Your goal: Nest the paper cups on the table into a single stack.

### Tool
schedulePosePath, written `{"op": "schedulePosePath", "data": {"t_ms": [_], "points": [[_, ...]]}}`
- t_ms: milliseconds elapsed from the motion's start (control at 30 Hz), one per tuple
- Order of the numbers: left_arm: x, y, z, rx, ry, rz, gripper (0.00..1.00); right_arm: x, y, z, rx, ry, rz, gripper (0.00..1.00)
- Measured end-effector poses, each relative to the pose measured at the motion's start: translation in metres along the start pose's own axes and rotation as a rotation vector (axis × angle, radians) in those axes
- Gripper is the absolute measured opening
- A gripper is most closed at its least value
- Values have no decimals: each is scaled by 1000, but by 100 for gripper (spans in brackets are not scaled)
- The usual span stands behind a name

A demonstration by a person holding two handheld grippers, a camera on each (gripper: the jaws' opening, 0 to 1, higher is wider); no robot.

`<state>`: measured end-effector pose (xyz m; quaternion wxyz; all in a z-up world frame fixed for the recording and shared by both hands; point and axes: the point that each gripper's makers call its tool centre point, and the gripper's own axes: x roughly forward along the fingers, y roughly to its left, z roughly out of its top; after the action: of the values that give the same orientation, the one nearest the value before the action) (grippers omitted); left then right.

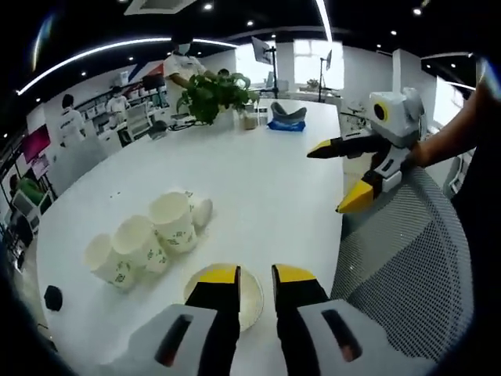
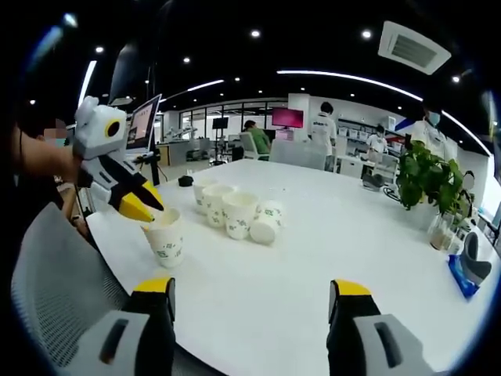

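Between the left claw (image 1: 255,276) tips sits one paper cup (image 1: 249,296), rim pinched, body hidden in the left gripper view; the right gripper view shows it upright. Right claw (image 2: 251,291) is spread wide, holding nothing. Beyond it on the worktop (image 2: 344,235): three upright cups (image 2: 222,205), one cup on its side (image 2: 266,222).

The paper cups (image 2: 235,213) are white with a small green leaf print scattered on their sides, and the single cup (image 2: 165,237) apart from them carries the same print. The bench (image 1: 258,172) is plain white. The left gripper (image 1: 256,276) is black with yellow tips on a pale grey body; the right gripper (image 2: 252,290) is coloured alike. The chair back (image 1: 407,274) is grey mesh. The potted plant (image 2: 427,182) is deep green, and a blue pack (image 2: 463,276) lies at the far edge
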<state>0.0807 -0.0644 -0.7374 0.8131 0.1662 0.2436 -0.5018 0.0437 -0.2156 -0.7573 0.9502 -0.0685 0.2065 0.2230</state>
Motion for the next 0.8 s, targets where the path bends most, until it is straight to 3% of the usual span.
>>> {"op": "schedulePosePath", "data": {"t_ms": [233, 633, 800], "points": [[-12, 19, 14, 9, -30, 38, 16, 0, 0, 0, -1, 1, 2, 81], [-26, 81, 27, 50, -40, 138, 17, -1, 0, 2, 3, -7, -3, 82], [-25, 105, 22, 60, -33, 168, 18, -1, 1, 3, 3, -9, -4, 82]]}}
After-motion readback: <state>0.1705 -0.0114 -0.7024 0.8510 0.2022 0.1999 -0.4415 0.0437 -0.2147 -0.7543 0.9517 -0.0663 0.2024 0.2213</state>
